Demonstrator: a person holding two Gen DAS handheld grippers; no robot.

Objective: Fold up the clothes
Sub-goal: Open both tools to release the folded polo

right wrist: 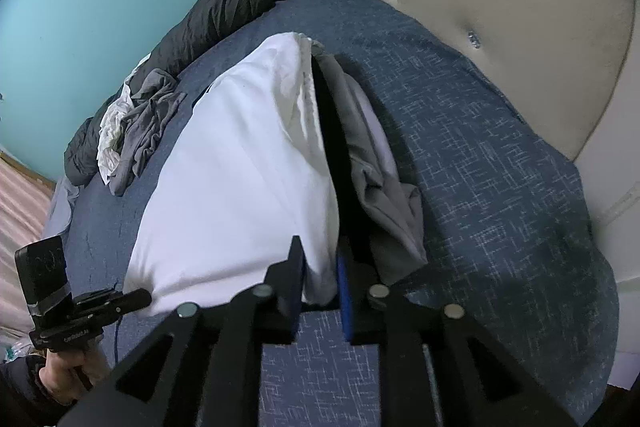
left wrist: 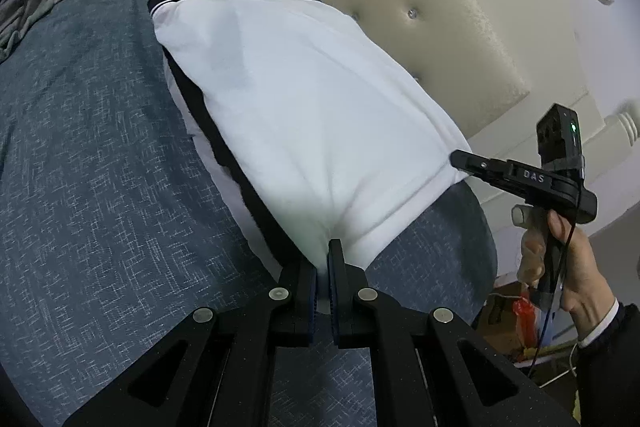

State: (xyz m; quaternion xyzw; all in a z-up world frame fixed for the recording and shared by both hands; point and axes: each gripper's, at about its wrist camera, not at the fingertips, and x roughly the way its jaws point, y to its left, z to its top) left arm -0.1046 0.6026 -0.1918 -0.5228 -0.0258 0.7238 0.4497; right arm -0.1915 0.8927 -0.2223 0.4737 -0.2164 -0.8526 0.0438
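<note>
- Left wrist view: the left gripper [left wrist: 324, 267] has its fingers [left wrist: 338, 259] pinched tight on the near hem corner of the white garment [left wrist: 304, 107]. The garment stretches away from that pinch across the blue bed cover [left wrist: 88, 155], long axis running toward its black-trimmed far end. At the right, the right gripper [left wrist: 460, 159] meets the garment's other near corner, with the person's hand [left wrist: 560, 259] on its handle.
- Right wrist view: the right gripper's [right wrist: 320, 267] fingers [right wrist: 344, 283] stand slightly apart with the white corner between them; whether the pads still press it is hard to tell, though they look loosened. A grey garment [right wrist: 384, 179] lies just right of the white one. The left gripper [right wrist: 136, 299] shows at the lower left, at the garment's other corner.
- Both hands sit at the near hem, so I judge the next fold would carry that edge away toward the far end.
</note>
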